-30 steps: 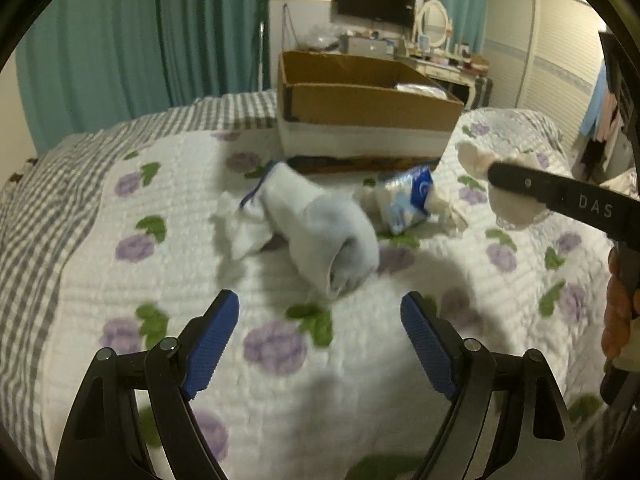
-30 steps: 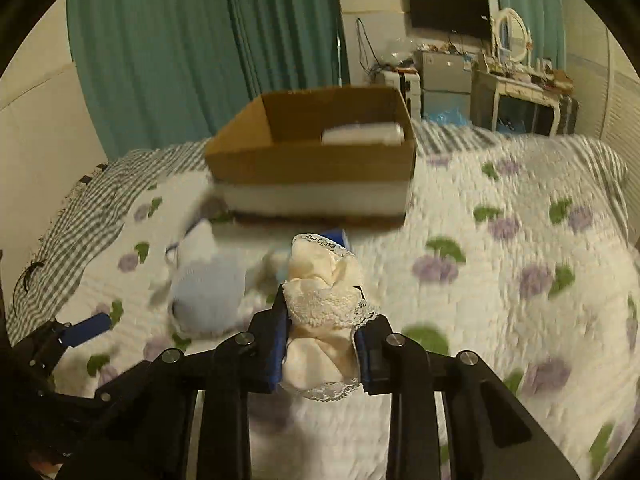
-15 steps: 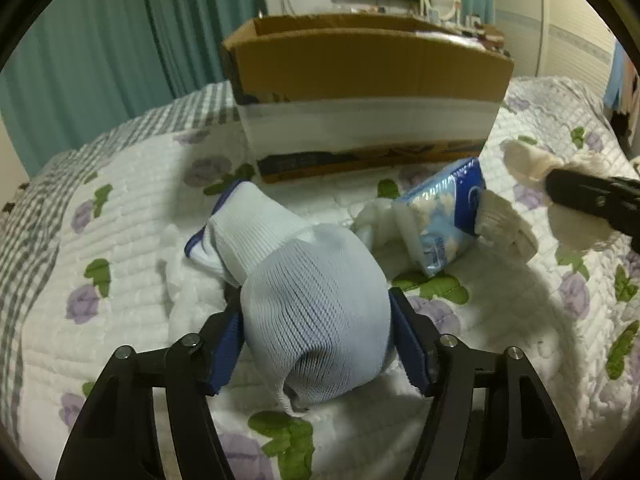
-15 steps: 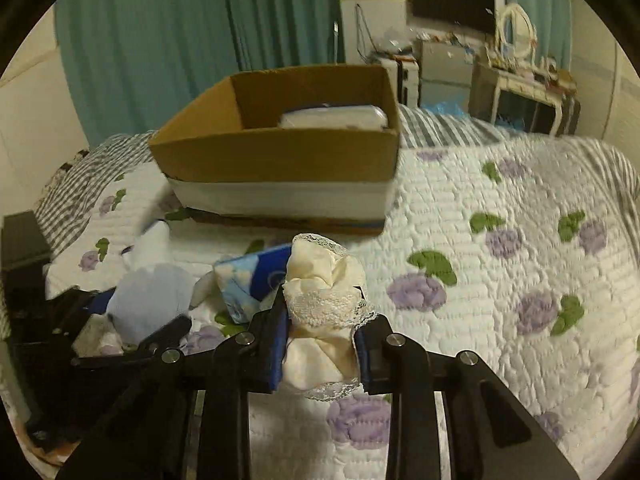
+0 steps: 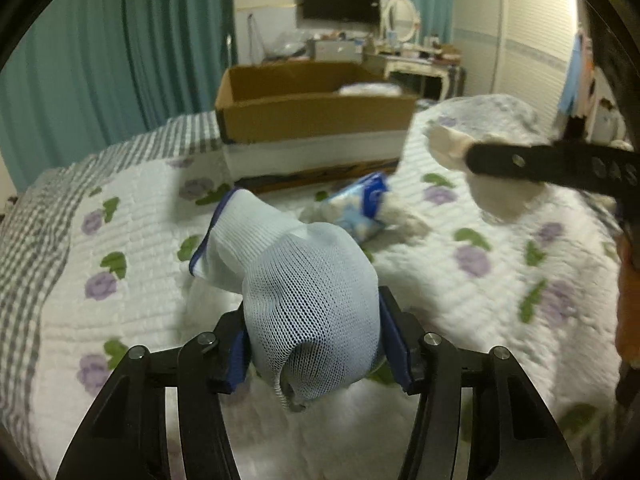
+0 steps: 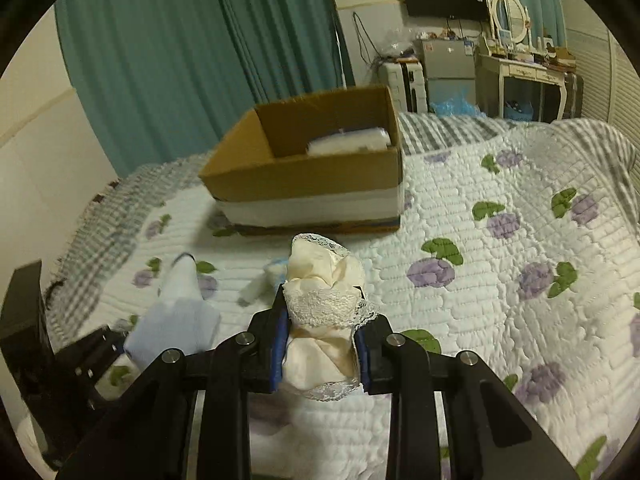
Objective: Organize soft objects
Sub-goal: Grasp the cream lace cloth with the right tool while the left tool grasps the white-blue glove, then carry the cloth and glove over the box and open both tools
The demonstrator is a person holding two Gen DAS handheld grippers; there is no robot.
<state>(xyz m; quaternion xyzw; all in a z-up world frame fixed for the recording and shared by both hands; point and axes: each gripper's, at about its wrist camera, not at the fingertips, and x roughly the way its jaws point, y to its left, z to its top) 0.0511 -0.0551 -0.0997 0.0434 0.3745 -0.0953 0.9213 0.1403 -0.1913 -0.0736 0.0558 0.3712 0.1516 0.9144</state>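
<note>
A: Two hand-held grippers, both loaded. Left hand-held gripper (image 5: 314,354) is clamped on a light blue knit sock (image 5: 308,300); the bundle sits right between the blue pads, cuff end pointing away toward the box, off the quilt.

B: Right one?

A: Right hand-held gripper (image 6: 320,344) pinches a cream lace-trimmed cloth (image 6: 322,312), bunched upright between its fingers, sticking up above them.

B: Where's the box?

A: Cardboard box (image 6: 308,176) sits on the bed quilt (image 6: 500,280), ahead of both grippers, well apart from either. White packet (image 6: 348,142) inside it, against the far-right corner.

B: Anything loose?

A: Blue-and-white pack (image 5: 358,210) on the quilt between the sock and the box, with some white soft thing (image 5: 400,220) touching it; blurred, can't tell what. Right gripper shows at the right edge of the left view, cloth (image 5: 450,146) at its tip.
</note>
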